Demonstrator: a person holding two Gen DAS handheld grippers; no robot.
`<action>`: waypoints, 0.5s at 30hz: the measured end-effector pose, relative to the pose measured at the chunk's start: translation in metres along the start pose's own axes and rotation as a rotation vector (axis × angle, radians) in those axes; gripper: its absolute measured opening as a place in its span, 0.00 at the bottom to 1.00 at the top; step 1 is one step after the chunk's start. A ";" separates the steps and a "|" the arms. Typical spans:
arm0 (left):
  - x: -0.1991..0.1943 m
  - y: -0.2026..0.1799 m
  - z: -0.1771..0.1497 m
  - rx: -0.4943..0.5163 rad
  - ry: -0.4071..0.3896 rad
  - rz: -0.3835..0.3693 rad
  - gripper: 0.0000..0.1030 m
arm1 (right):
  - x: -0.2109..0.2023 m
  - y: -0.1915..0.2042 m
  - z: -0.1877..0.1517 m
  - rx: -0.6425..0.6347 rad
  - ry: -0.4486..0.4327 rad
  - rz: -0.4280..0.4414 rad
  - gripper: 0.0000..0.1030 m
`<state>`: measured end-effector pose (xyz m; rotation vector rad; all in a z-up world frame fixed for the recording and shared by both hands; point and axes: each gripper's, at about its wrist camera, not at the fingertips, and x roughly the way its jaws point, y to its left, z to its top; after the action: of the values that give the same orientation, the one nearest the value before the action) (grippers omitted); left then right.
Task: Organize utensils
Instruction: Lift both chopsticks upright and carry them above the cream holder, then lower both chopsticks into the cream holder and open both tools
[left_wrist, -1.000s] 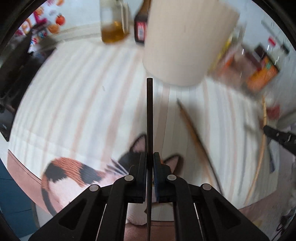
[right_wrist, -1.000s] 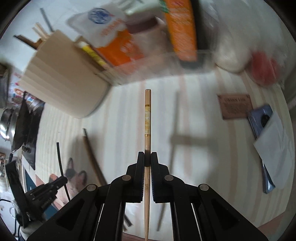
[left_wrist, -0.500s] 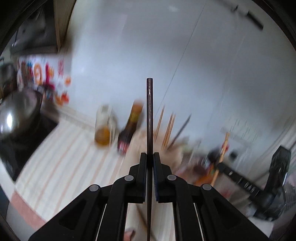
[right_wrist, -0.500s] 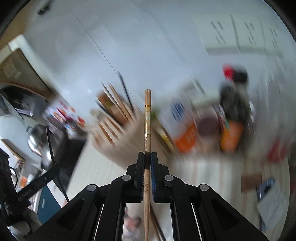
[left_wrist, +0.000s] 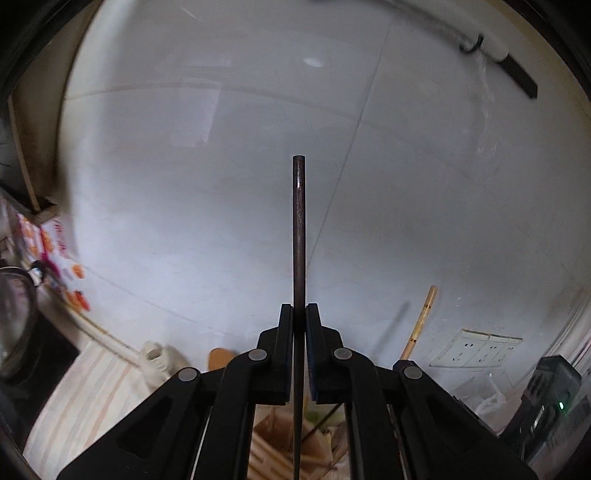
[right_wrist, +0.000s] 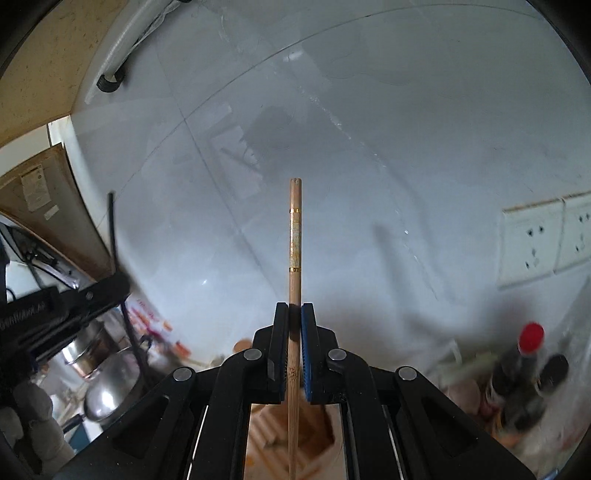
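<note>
Chopsticks, two: a dark chopstick was pinched between the closed jaws of the left gripper, and a pale wooden chopstick with gold bands was clamped the same way in the right gripper, each stick standing upright before a white tiled wall. Below both grippers sat a wooden utensil holder; beyond it, at the wall, stood a red-capped dark bottle, wall sockets and a steel pot.
</note>
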<state>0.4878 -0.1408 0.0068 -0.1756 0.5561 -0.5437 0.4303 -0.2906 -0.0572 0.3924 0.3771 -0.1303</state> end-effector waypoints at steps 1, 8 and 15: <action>0.011 0.003 -0.004 0.006 -0.001 0.002 0.04 | 0.004 -0.001 -0.002 -0.009 -0.013 -0.004 0.06; 0.047 0.009 -0.020 0.052 -0.023 -0.001 0.04 | 0.020 -0.014 -0.025 -0.027 -0.110 -0.014 0.06; 0.067 0.008 -0.040 0.123 -0.006 0.004 0.04 | 0.029 -0.016 -0.051 -0.045 -0.121 -0.006 0.06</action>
<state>0.5175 -0.1703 -0.0597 -0.0594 0.5151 -0.5714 0.4369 -0.2864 -0.1172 0.3375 0.2612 -0.1509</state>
